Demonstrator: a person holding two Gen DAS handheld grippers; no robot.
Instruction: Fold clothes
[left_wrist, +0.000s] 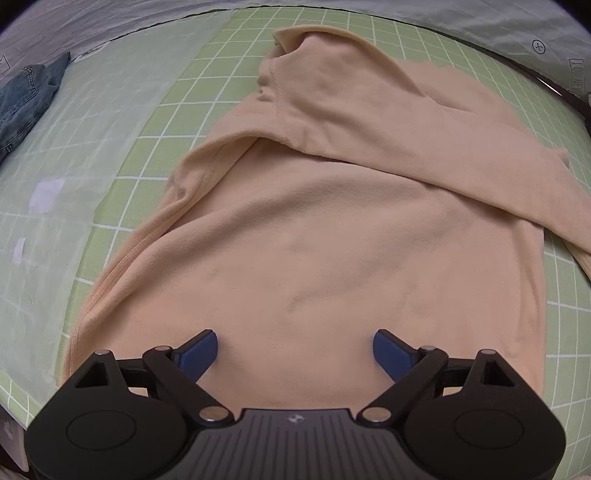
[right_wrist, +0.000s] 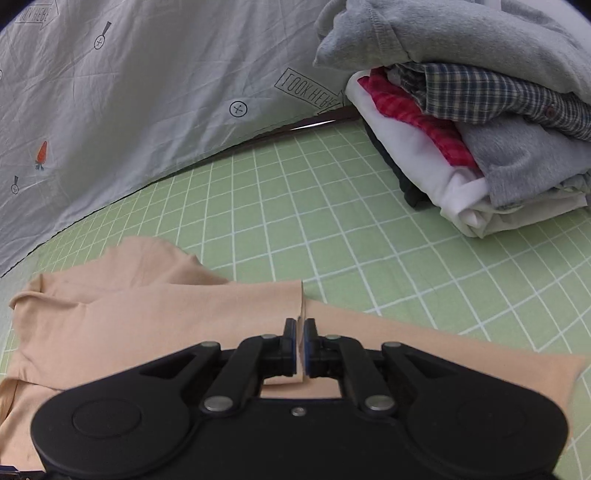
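The right gripper (right_wrist: 300, 330) pinches the sleeve (right_wrist: 301, 373) edge, apparently thinly (may slip); the left gripper (left_wrist: 295, 352) gapes empty over the sweater (left_wrist: 332, 258).

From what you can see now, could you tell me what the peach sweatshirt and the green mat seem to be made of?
Peach sweatshirt: probably fleece, matte, with a soft fuzzy nap. Green mat: seemingly thin woven cloth printed with a white grid, though smooth plastic is possible.

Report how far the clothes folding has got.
Done: a stack of folded clothes sits on the green grid mat. In hand: the peach sweater, one sleeve laid across its body; the right gripper pinches a fabric edge, the left gripper is open above it. Left: finishing this sweater; the jeans at the mat's edge look unfolded.
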